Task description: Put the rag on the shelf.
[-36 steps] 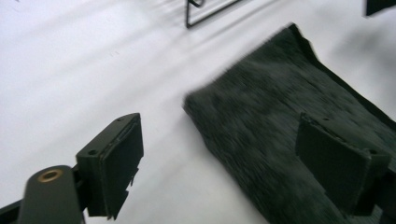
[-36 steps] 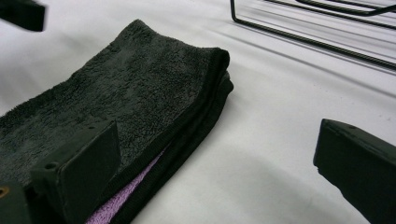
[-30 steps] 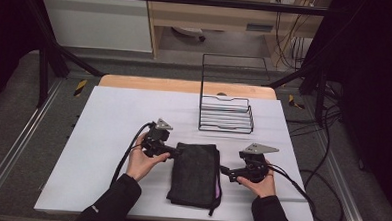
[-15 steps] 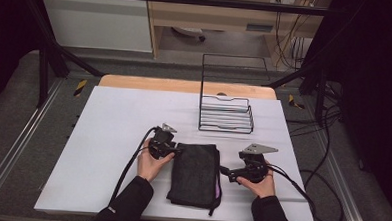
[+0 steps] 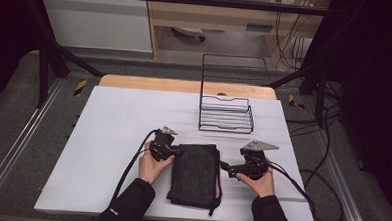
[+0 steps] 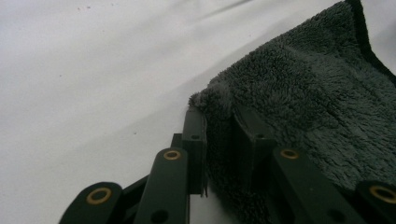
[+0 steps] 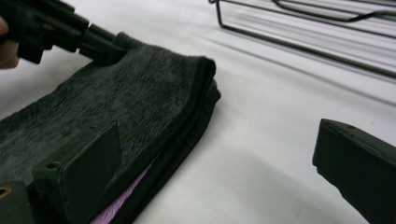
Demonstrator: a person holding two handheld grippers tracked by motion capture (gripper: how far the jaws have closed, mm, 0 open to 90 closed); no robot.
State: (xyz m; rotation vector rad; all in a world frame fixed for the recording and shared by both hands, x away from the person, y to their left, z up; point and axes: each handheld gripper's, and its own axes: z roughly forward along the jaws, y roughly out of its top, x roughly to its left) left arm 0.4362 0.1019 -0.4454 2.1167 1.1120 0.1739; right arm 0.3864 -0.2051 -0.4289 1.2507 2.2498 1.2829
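Pinching now: high view has the left gripper point(image 5: 174, 150) at the far left corner of the folded towel point(image 5: 196, 174). It has dropped from hovering a second ago, and its jaws have just been closing with the towel edge between them. I read that as the grasp being made, with a lift or unfold next. The right gripper point(image 5: 227, 167) sits just beside the towel's right edge. The towel lies at the near middle of the white table point(image 5: 108, 136), with the wire rack point(image 5: 226, 114) well apart behind.

Left gripper view: black jaws nip a bunched corner of dark grey, plush terry.

Right gripper view: jaws spread wide, one on the pile, one over bare table, nothing pinched. Stacked layers, bound black hem, purple strip in the fold.
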